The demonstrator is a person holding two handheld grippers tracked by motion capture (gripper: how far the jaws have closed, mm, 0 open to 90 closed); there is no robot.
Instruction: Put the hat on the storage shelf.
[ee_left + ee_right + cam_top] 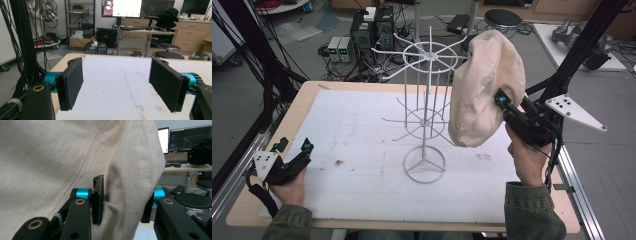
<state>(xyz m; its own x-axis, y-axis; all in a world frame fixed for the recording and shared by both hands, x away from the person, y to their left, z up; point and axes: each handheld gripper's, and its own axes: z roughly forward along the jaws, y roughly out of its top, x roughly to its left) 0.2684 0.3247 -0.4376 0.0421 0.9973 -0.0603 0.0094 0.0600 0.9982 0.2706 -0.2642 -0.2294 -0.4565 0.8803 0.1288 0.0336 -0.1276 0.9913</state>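
High view: table point(362, 210) w/ white mat | wire rack point(426, 107) upright mid-mat, just left of R gripper | cream hat point(484, 87) clamped in R gripper point(503, 103), raised beside rack top | L gripper point(294, 146) jaws wide apart, low on mat, holding nothing, well left of rack
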